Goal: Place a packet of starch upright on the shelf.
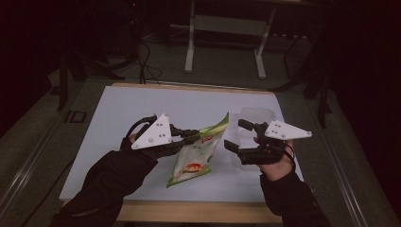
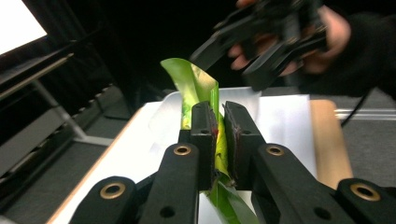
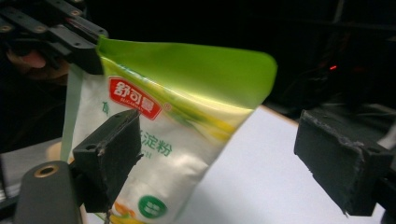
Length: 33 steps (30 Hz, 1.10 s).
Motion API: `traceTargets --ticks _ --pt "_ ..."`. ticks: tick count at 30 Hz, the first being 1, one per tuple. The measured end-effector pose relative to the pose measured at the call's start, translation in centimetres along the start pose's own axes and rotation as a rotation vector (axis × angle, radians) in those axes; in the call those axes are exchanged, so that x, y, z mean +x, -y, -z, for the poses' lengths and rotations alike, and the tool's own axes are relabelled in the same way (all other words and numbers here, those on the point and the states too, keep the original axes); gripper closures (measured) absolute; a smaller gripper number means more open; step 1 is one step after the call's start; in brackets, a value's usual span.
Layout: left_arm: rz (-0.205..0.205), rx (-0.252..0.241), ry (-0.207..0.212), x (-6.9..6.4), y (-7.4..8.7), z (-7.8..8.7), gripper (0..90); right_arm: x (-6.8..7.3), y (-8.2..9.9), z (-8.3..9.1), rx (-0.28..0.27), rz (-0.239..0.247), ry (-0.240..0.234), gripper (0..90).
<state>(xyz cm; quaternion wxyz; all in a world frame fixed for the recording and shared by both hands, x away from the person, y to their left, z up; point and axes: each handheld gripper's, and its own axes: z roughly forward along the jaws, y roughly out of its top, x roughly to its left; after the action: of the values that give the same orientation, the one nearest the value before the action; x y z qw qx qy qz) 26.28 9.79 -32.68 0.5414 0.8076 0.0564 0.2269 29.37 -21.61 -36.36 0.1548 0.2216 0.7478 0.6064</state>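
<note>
Black jaws of the left gripper [image 2: 215, 140] fill the foreground of its own view, pressed together on the upper edge of a green and white pouch [image 2: 198, 91], whose thin film stands up between the two pads; a pinch that near the top seam looks chosen so the bag hangs by its own weight and keeps its printed face outward. Seen from above, that gripper [image 1: 191, 135] comes in from the left and holds the pouch [image 1: 196, 158] lifted and slanted over the white table [image 1: 123, 109], the lower corner dropping toward the near edge. Further right, a clear plastic container [image 1: 257, 116] rests on the table behind the bag. Rightmost is the right gripper [image 1: 236, 135], its jaws spread wide with nothing pressed between them; in its own view the pouch [image 3: 177, 107] hangs just beyond the left jaw, free of both pads, so this hand seems poised to take the free top corner, perhaps to pull the mouth open. By count: one pouch, one clear container, two grippers, two gloved hands in dark sleeves, and one table
</note>
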Motion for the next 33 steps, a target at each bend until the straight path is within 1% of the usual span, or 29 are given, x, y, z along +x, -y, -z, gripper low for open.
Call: traceTargets --ticks 1,3,4,5,7,8,9,10,11,12,14,15,16,17,18,19,20,21,22,23,24,26,27,28,29,30,31,33 --pt "0.001 -0.003 0.011 -0.1 -0.1 0.0 83.8 -0.1 0.1 -0.3 0.002 -0.001 -0.003 14.7" --pt "-0.003 -0.009 0.011 -0.3 -0.4 0.1 83.9 -0.2 0.4 -1.0 0.014 -0.014 -0.020 14.7" --pt "-0.001 -0.013 0.027 -0.3 -0.5 0.1 83.9 -0.3 0.5 -1.2 0.019 -0.019 -0.021 14.7" --pt "-0.006 -0.017 0.020 -0.4 -0.6 0.1 83.9 -0.3 0.7 -1.5 0.024 -0.026 -0.031 14.8" --pt "-0.003 -0.022 0.033 -0.5 -0.8 0.1 83.9 -0.5 0.9 -1.9 0.024 -0.036 -0.043 15.7" --pt "-0.010 -0.024 0.020 -0.6 -0.9 0.1 83.9 -0.5 0.9 -2.0 0.029 -0.044 -0.059 17.0" --pt "-0.010 -0.024 0.020 -0.6 -0.9 0.1 84.0 -0.5 0.9 -2.0 0.029 -0.044 -0.059 17.0" --pt "-0.007 -0.024 0.031 -0.7 -1.1 0.0 84.0 -0.4 1.0 -2.1 0.031 -0.045 -0.070 17.3" --pt "-0.010 -0.027 0.023 -0.7 -1.1 0.0 84.3 -0.3 1.1 -2.1 0.038 -0.039 -0.093 22.8" --pt "-0.009 -0.029 0.027 -0.7 -1.2 0.0 84.2 -0.2 1.1 -2.1 0.040 -0.037 -0.099 23.0" --pt "-0.010 -0.028 0.026 -0.7 -1.2 -0.1 84.3 -0.1 1.2 -2.2 0.051 -0.037 -0.114 26.9" --pt "-0.011 -0.024 0.035 -0.7 -1.2 -0.2 84.3 -0.1 1.2 -2.2 0.052 -0.035 -0.124 27.5" --pt "-0.012 -0.018 0.029 -0.7 -1.2 -0.4 84.3 0.0 1.2 -2.3 0.053 -0.039 -0.145 32.6" --pt "-0.008 -0.018 0.030 -0.6 -1.1 -0.5 84.3 0.0 1.2 -2.4 0.051 -0.040 -0.172 34.6" --pt "-0.005 -0.012 0.034 -0.6 -1.1 -0.6 84.3 0.1 1.1 -2.5 0.056 -0.036 -0.169 36.1" --pt "-0.009 -0.009 0.019 -0.6 -1.0 -0.7 84.4 0.1 1.1 -2.7 0.072 -0.032 -0.170 39.2" --pt "0.004 -0.007 0.027 -0.4 -1.0 -0.7 84.4 0.1 1.1 -2.8 0.084 -0.038 -0.167 42.9" --pt "0.009 -0.006 0.030 -0.3 -0.9 -0.7 84.3 0.1 1.1 -2.8 0.091 -0.037 -0.163 47.5" --pt "0.010 -0.006 0.021 -0.3 -0.8 -0.7 84.3 0.2 1.2 -2.9 0.099 -0.038 -0.161 50.5" --pt "0.017 -0.003 0.028 -0.1 -0.8 -0.6 84.4 0.3 1.2 -2.9 0.108 -0.021 -0.149 55.5" --pt "0.019 -0.002 0.026 -0.1 -0.7 -0.6 84.3 0.3 1.2 -3.0 0.123 -0.007 -0.141 61.2" --pt "0.021 -0.001 0.030 -0.1 -0.6 -0.6 84.3 0.5 1.3 -3.0 0.128 -0.006 -0.122 68.8" --pt "0.017 0.003 0.023 -0.1 -0.6 -0.6 84.4 0.6 1.3 -3.1 0.130 -0.006 -0.117 75.2" --pt "0.020 0.002 0.024 -0.1 -0.5 -0.6 84.3 0.6 1.3 -3.0 0.132 -0.011 -0.113 79.2" --pt "0.021 0.005 0.025 -0.1 -0.4 -0.5 84.3 0.6 1.2 -3.0 0.136 -0.022 -0.114 80.5" --pt "0.024 0.006 0.023 0.0 -0.4 -0.5 84.3 0.7 1.1 -3.0 0.142 -0.023 -0.109 81.8" --pt "0.032 0.003 0.027 0.1 -0.3 -0.4 84.3 0.8 1.0 -3.0 0.148 -0.013 -0.103 82.0" --pt "0.040 -0.007 0.027 0.2 -0.2 -0.3 84.2 1.1 0.6 -2.9 0.158 -0.010 -0.082 82.5"
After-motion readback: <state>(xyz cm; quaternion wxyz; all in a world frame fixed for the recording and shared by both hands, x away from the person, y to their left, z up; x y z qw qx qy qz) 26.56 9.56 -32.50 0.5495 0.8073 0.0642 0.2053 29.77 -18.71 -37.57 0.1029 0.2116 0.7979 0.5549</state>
